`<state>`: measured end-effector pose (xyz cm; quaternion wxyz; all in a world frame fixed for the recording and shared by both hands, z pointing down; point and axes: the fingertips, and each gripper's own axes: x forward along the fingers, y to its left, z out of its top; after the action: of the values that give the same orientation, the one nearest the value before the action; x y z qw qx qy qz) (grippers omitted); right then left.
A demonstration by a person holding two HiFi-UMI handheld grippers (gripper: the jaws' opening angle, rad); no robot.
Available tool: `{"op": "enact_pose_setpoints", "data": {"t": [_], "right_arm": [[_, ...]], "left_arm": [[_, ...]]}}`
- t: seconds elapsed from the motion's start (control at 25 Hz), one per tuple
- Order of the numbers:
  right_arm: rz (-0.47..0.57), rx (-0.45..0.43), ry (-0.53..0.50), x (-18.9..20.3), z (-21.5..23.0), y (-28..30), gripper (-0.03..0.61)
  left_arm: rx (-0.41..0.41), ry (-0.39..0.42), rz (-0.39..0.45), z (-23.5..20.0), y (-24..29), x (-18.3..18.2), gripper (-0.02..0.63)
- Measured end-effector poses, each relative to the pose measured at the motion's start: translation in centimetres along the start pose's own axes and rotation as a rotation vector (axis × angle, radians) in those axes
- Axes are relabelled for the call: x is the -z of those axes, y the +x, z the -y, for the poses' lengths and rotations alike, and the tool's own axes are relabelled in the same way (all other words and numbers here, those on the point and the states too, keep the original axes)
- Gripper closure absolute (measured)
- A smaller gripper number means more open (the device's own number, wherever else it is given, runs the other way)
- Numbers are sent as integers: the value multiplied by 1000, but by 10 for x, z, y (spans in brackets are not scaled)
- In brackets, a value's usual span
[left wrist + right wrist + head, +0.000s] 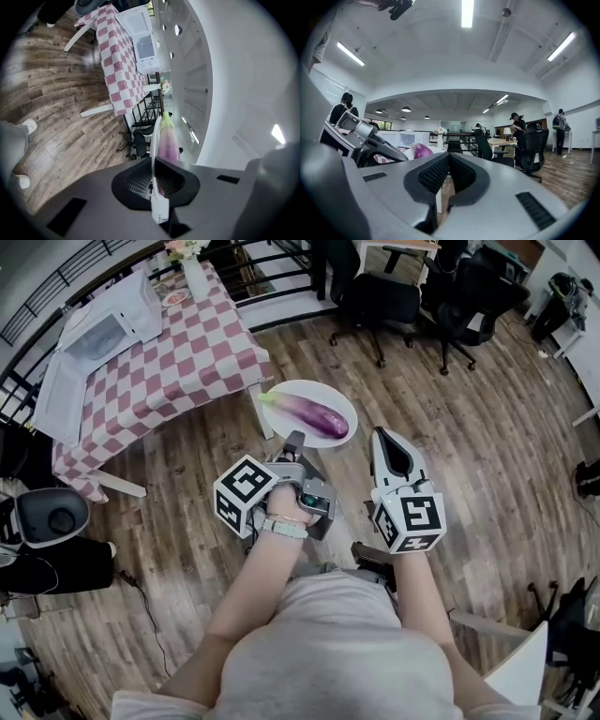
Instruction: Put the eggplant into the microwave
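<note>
A purple eggplant (314, 412) with a green stem lies on a white plate (309, 390), carried above the wooden floor. My left gripper (293, 439) is shut on the plate's near rim. In the left gripper view the plate (153, 140) runs edge-on between the jaws, with the eggplant (168, 140) on its right side. My right gripper (380, 434) hangs beside the plate, shut and empty. In the right gripper view its jaws (449, 157) meet, and the eggplant (423, 151) shows at the left. The white microwave (108, 324) stands on the checkered table with its door open.
The red-and-white checkered table (187, 362) stands ahead to the left, with a vase (194, 273) at its far end. Black office chairs (375, 296) stand beyond the plate. A dark stool (52, 517) sits at the left. People stand in the far background of the right gripper view.
</note>
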<state>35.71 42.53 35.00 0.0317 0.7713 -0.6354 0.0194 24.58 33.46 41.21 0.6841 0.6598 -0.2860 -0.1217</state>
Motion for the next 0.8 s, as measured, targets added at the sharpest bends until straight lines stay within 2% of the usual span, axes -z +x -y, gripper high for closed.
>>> {"op": "enact_pose_setpoints", "data": {"t": [0.28, 0.8], "right_arm": [[-15, -32, -3, -3, -25, 53, 552], [-29, -88, 6, 0, -102, 158, 552]], "left_arm": [[-11, -22, 9, 0, 18, -47, 595], [-38, -39, 49, -12, 30, -164, 594]]}}
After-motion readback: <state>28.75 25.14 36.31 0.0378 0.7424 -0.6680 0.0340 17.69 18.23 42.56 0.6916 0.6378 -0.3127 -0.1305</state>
